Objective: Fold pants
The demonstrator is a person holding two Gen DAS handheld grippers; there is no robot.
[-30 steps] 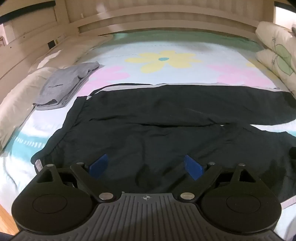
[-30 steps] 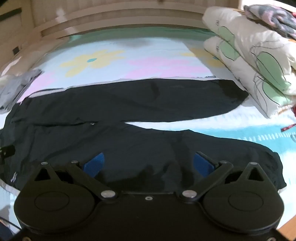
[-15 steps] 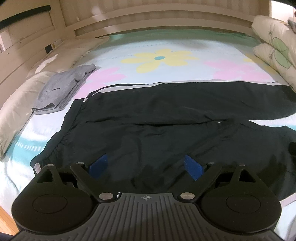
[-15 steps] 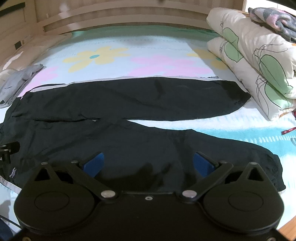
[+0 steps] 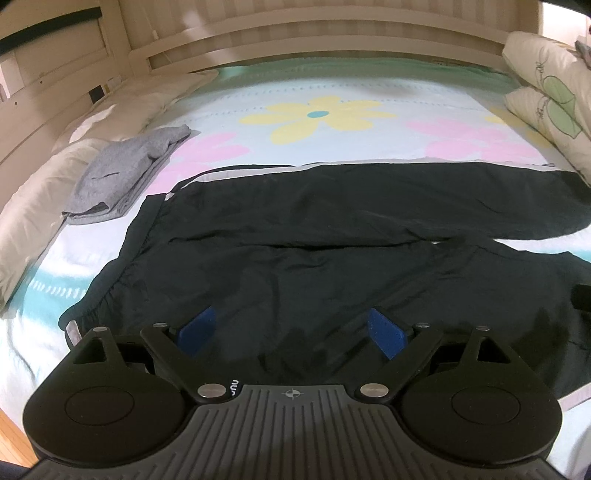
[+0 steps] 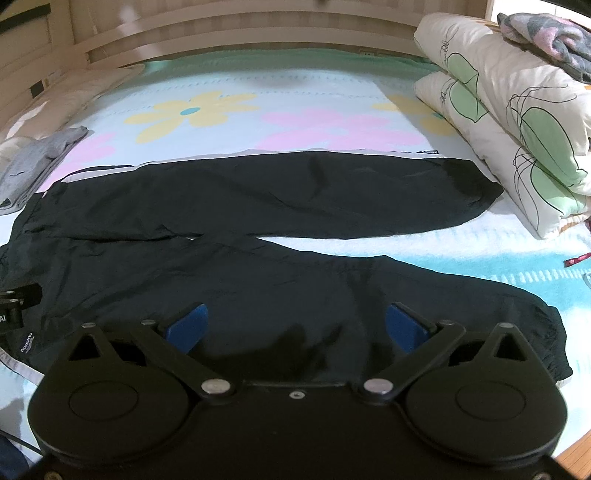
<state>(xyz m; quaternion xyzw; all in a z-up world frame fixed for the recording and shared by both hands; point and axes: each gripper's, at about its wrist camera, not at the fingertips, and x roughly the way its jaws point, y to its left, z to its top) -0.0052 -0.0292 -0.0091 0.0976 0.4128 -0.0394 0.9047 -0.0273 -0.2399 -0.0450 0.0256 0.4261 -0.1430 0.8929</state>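
Observation:
Black pants lie spread flat across the flowered bed sheet, waistband at the left, both legs running to the right. In the right wrist view the pants show both legs, the far one ending near the pillows and the near one ending at the right front. My left gripper is open and empty above the near hip area. My right gripper is open and empty above the near leg. The other gripper's edge shows at the left of the right wrist view.
A folded grey garment lies at the left by a white pillow. Stacked flower-print pillows stand at the right. A wooden headboard runs along the back. The bed's near edge is just below both grippers.
Both grippers have shifted slightly, the views sliding a little over the pants. The pants have not moved and both grippers stay open.

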